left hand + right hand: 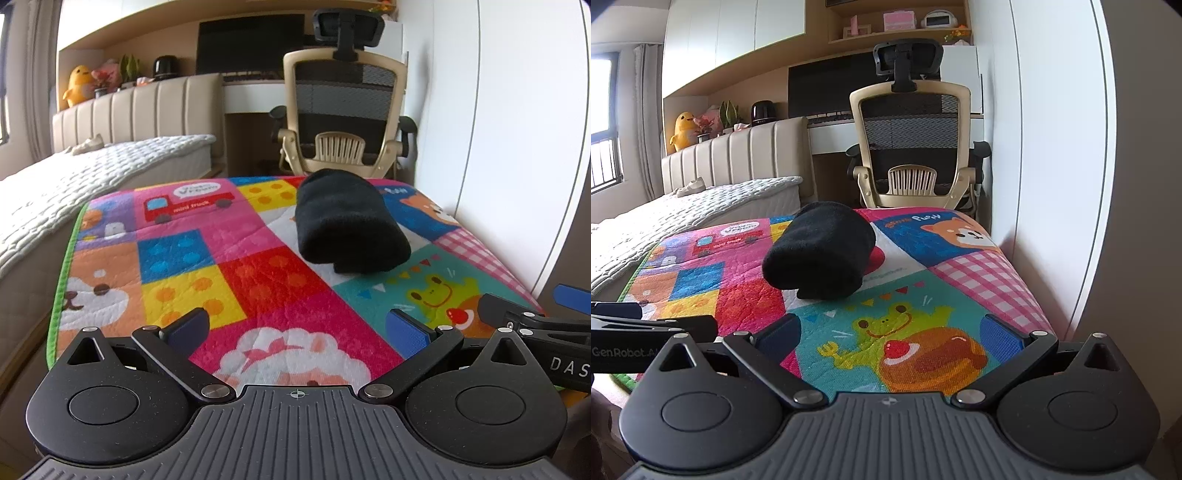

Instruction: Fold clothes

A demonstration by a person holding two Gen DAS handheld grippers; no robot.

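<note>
Left wrist view shows the left tongs (297,325) with their blue-padded fingers spread wide apart, holding nothing, above the near edge of a colourful cartoon mat (229,236). A black garment (347,225), rolled into a thick bundle, lies on the mat toward its far right part, well apart from the tongs. Part of the right tongs (535,321) reaches in from the right edge. In the right wrist view, the right tongs (890,332) are likewise wide apart and empty over the frog picture, with the black garment (822,251) ahead and a little to the left. Beyond the mat stand an office chair (912,147) and a bed (701,206), with a white wall (1052,147) on the right.
</note>
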